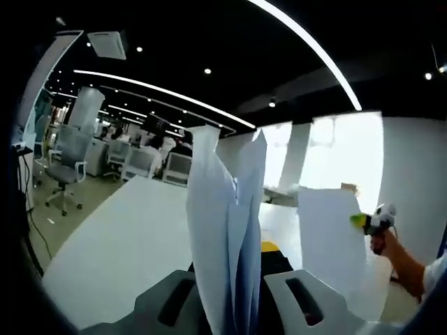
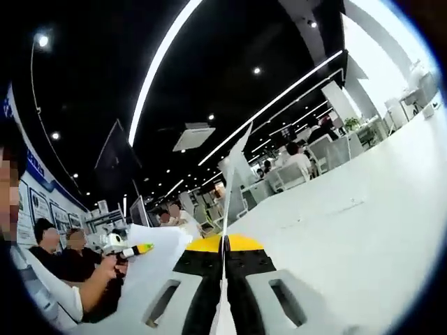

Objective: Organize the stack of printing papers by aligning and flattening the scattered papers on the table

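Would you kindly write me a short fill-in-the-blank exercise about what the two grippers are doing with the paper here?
1. The left gripper is shut on a bunch of white ____.
2. The papers stand ____ between its fingers.
3. The right gripper pinches a sheet seen ____-on.
4. Below lies a white ____.

Missing words: papers; upright; edge; table

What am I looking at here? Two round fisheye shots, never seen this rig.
A person holds a two-jaw gripper in each hand, and a fisheye camera rides on each, looking along its jaws.

In the left gripper view, the left gripper is shut on a bunch of white printing papers standing upright. At right, the person's hand holds the other gripper beside another sheet.

In the right gripper view, the right gripper pinches a sheet seen edge-on. The left gripper appears at left.

Both are above a white table in an open office.
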`<control>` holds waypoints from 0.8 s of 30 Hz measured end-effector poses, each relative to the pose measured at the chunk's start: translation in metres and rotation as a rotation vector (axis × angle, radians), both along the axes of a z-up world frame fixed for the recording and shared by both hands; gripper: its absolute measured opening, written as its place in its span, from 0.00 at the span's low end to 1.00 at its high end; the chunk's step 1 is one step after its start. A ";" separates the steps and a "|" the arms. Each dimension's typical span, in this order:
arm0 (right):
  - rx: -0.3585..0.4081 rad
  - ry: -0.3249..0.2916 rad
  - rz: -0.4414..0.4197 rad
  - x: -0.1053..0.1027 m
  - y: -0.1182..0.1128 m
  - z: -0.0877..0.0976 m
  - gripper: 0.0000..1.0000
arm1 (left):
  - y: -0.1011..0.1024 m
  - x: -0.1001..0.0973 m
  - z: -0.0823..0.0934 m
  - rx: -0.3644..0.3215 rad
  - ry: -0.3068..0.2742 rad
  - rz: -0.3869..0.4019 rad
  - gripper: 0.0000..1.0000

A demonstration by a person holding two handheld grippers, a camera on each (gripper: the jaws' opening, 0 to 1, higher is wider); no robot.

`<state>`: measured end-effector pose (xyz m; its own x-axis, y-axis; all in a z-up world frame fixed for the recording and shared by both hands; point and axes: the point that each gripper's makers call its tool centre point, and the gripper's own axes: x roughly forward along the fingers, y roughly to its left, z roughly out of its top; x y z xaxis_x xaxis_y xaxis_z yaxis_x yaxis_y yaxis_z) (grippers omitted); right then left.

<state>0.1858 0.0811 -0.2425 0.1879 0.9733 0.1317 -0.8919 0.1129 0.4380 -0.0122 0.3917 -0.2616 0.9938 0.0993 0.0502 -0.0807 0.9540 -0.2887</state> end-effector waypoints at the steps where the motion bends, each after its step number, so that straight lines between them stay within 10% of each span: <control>1: -0.004 -0.004 0.003 -0.004 0.000 0.000 0.00 | -0.001 0.000 0.000 -0.002 -0.001 -0.003 0.06; 24: -0.013 -0.053 0.055 -0.022 0.002 0.029 0.00 | -0.001 0.000 -0.013 -0.046 -0.003 -0.010 0.06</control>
<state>0.1635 0.0826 -0.2138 0.1272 0.9836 0.1275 -0.9187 0.0684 0.3891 -0.0124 0.3906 -0.2746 0.9946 0.0912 0.0492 -0.0698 0.9405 -0.3326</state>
